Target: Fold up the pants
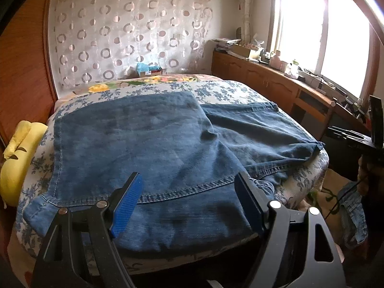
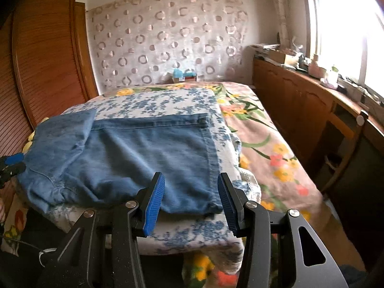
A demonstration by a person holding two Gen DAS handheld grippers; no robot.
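Both grippers, left [image 1: 187, 201] and right [image 2: 190, 204], gape empty over the jeans [image 1: 148, 144] (half-folded); pinching one layer would drag the fold apart, imo.

We see the blue denim pants [image 1: 148, 144] spread on a folded blue-flowered white quilt [image 1: 216, 91], which lies on the bed [image 2: 276, 153] toward its left edge. In the left wrist view one part of the pants overlaps the other, the upper part to the left, the lower reaching the quilt's right edge. A yellow plush cushion [image 1: 16, 158] sits at the quilt's left edge. Behind the bed's far edge hangs a ring-patterned sheer curtain [image 1: 124, 31]; along its right edge runs a long brown wooden cabinet [image 2: 304, 105].
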